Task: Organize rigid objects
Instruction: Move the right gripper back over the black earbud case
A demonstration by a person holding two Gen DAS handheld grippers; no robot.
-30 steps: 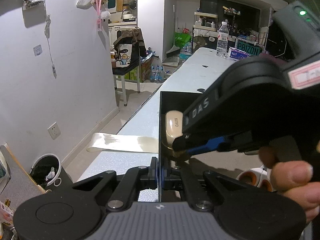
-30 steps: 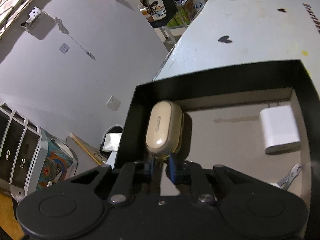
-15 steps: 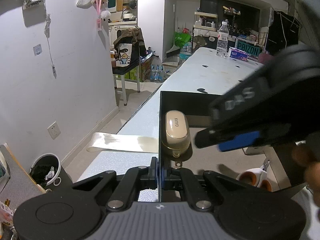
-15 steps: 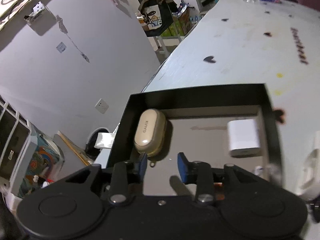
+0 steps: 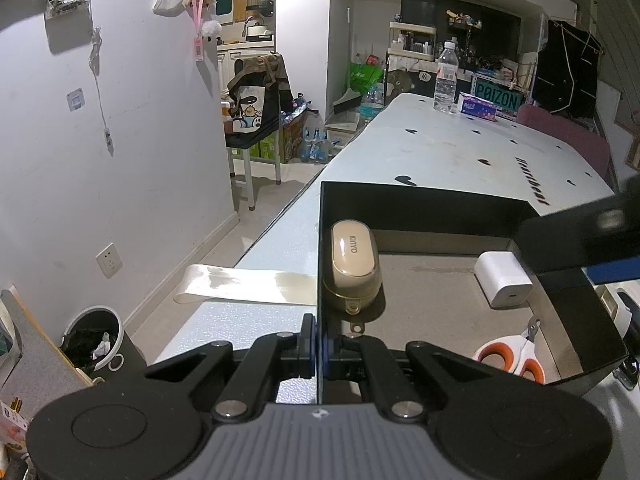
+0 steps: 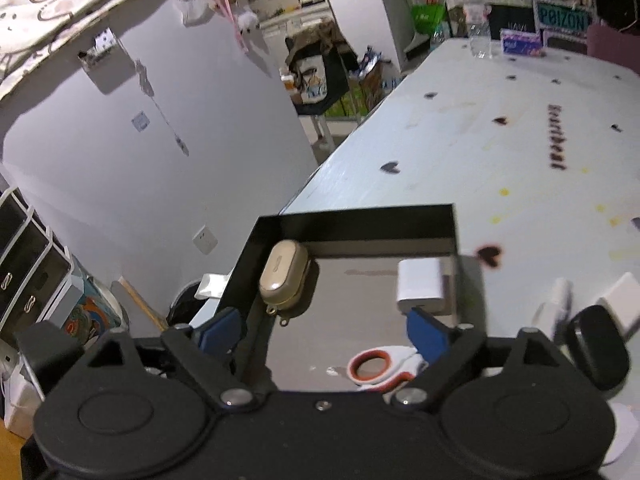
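A black open box [image 5: 420, 204] [image 6: 360, 222] stands at the table's near left edge. In it lie a beige earbud case [image 5: 354, 266] [image 6: 285, 280] against the left wall, a white charger cube [image 5: 505, 279] [image 6: 420, 286] at the right, and white scissors with orange handles [image 5: 512, 358] [image 6: 378, 366] in front. My left gripper [image 5: 319, 350] is shut on the box's left wall. My right gripper [image 6: 322, 330] is open and empty, raised above the box's near side; part of it shows at the right edge of the left wrist view.
The long white table [image 5: 460, 152] runs away, with a water bottle [image 5: 445, 76] and a tissue pack [image 5: 478, 106] at its far end. White items [image 6: 618, 300] and a black object [image 6: 598, 352] lie right of the box. A bin [image 5: 94, 338] stands on the floor at left.
My right gripper let go of the beige earbud case, opened wide and pulled back up and to the right. The case now rests in the box. My left gripper kept its hold.
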